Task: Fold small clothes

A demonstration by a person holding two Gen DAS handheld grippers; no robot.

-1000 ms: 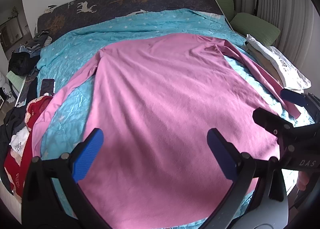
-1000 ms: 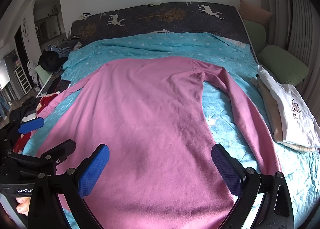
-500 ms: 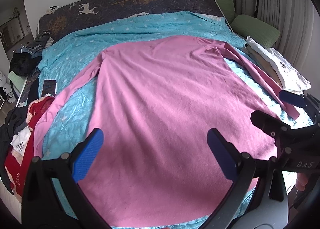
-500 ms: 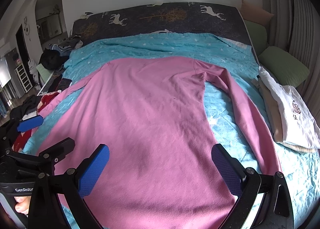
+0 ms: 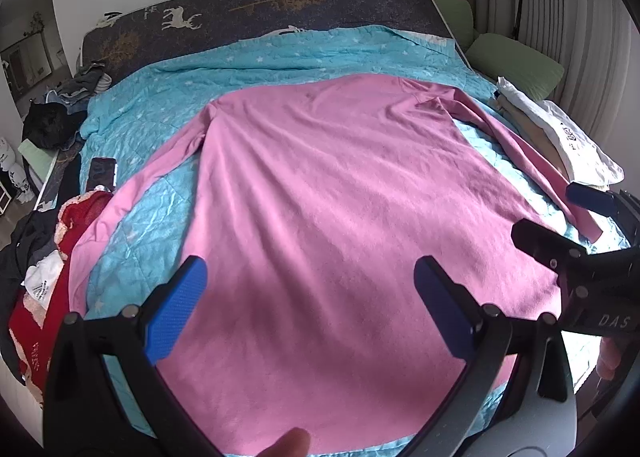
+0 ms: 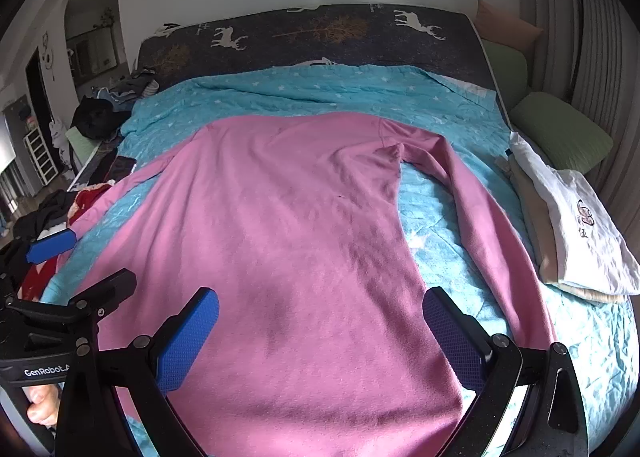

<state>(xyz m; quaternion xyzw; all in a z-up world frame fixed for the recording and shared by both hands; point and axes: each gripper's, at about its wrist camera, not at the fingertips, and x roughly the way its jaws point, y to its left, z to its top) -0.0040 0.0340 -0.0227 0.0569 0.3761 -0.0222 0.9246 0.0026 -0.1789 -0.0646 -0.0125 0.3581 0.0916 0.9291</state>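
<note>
A pink long-sleeved top [image 5: 328, 193] [image 6: 296, 225] lies spread flat on the turquoise quilt [image 5: 248, 69] [image 6: 320, 93], hem toward me, sleeves angled out to both sides. My left gripper [image 5: 310, 305] hovers open above the lower body of the top, nothing between its blue pads. My right gripper [image 6: 320, 333] is open too, over the hem's right half. In the left wrist view the right gripper [image 5: 568, 225] shows at the right edge. In the right wrist view the left gripper [image 6: 76, 261] shows at the left edge. Fingers of a hand [image 6: 40, 409] wrap the left handle.
Folded white and beige clothes [image 6: 576, 225] are stacked at the bed's right edge, green pillows [image 6: 564, 133] behind them. A heap of red, black and white garments [image 5: 44, 257] and a dark phone [image 5: 102, 173] lie at the left edge. A dark deer-print cover [image 5: 280, 5] lies behind the quilt.
Both grippers have pulled back and risen slightly, so more of the top's hem shows. The top has not moved.
</note>
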